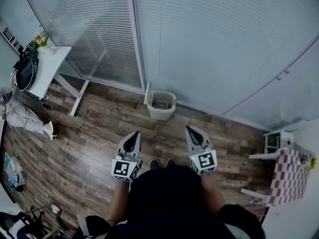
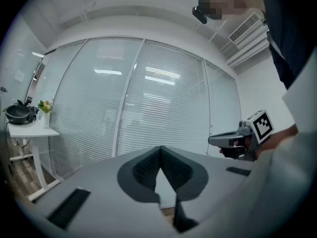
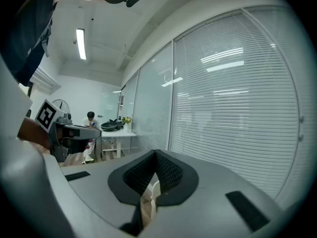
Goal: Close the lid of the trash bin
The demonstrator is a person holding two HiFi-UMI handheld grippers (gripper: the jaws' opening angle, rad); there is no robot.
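Up close, the left gripper (image 2: 159, 150) has its two jaws pressed together at the tips, with nothing between them. The right gripper (image 3: 155, 155) is the same: its dark ribbed pads meet at the tip and clamp nothing. Both are held out in front of the person at about the same height, side by side but apart, pointing nearly level towards the glass wall (image 1: 209, 39) with its white blinds.

Ahead of the two tips, and roughly midway between them, the trash bin (image 1: 160, 113) stands on the wooden floor (image 1: 94, 133), close against the foot of the glass wall. Its lid (image 1: 147, 94) is up, standing on edge along the bin's left side, so the mouth is uncovered. Neither gripper touches the bin or the lid; bare floor lies between them and it.

Further out on the left, a white table (image 1: 52, 63) carries a dark pot (image 1: 25, 73) and a small bunch of flowers (image 1: 39, 40), and another person (image 1: 22, 116) is crouched low near it. On the right stand a small white shelf (image 1: 279, 141) and a red-and-white checked cloth (image 1: 289, 178).
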